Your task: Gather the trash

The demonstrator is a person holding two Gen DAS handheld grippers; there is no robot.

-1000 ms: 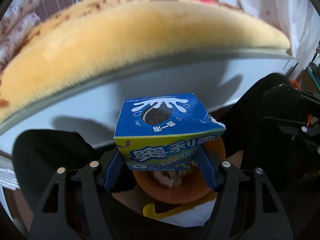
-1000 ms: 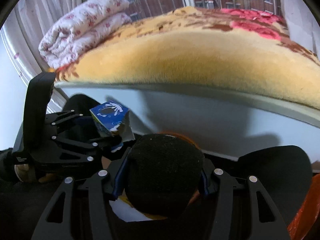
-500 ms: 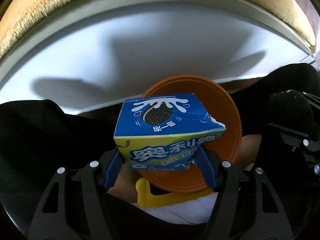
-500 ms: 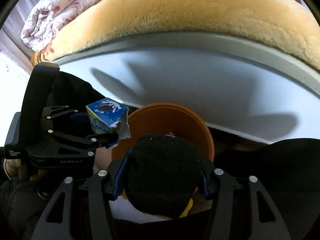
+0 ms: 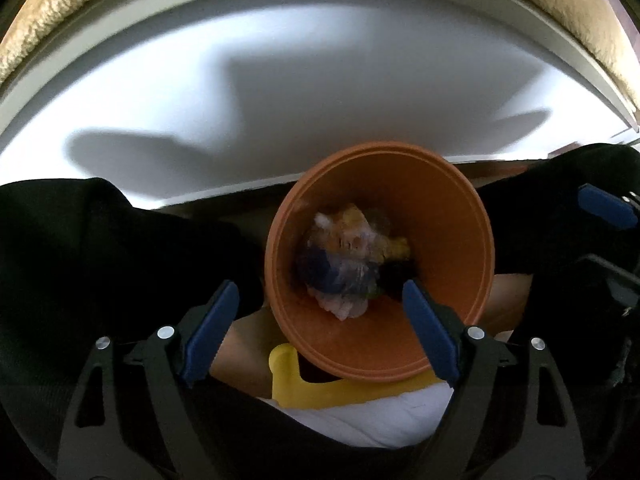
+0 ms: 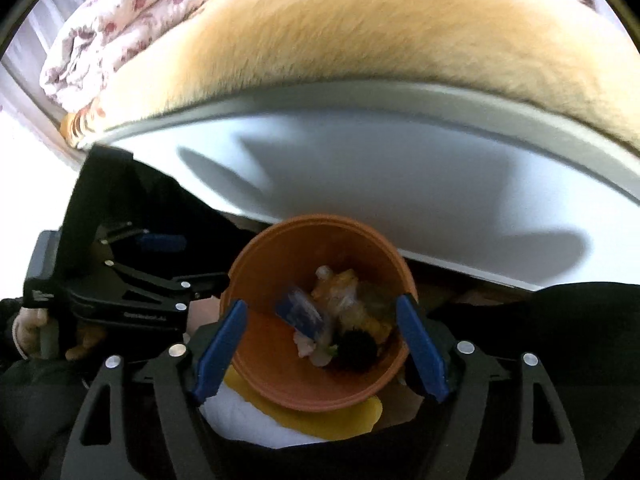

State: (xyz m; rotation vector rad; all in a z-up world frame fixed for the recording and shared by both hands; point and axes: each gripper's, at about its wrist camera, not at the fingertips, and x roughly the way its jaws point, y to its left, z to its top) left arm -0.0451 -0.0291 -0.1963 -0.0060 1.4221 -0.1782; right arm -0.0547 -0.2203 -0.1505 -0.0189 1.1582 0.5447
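Below, both grippers' fingers (image 5: 216,332) (image 6: 420,352) spread empty over the trash-filled orange bin (image 5: 452,240), white bed frame (image 5: 280,92) behind.

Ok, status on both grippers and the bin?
Left gripper open, empty. Right gripper open, empty. Blue box and black ball lying in orange bin with other trash. Nothing blocking.

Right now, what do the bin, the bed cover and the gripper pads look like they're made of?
Bin: looks like moulded plastic, matte orange, smooth wall with ridged rings at the rim.
Bed cover: plush tan fabric, with a visible fuzzy pile, probably fleece or faux fur.
Pads: blue, matte and smooth, likely rubber or soft plastic, set on black rigid fingers that seem plastic. Both grippers are open.
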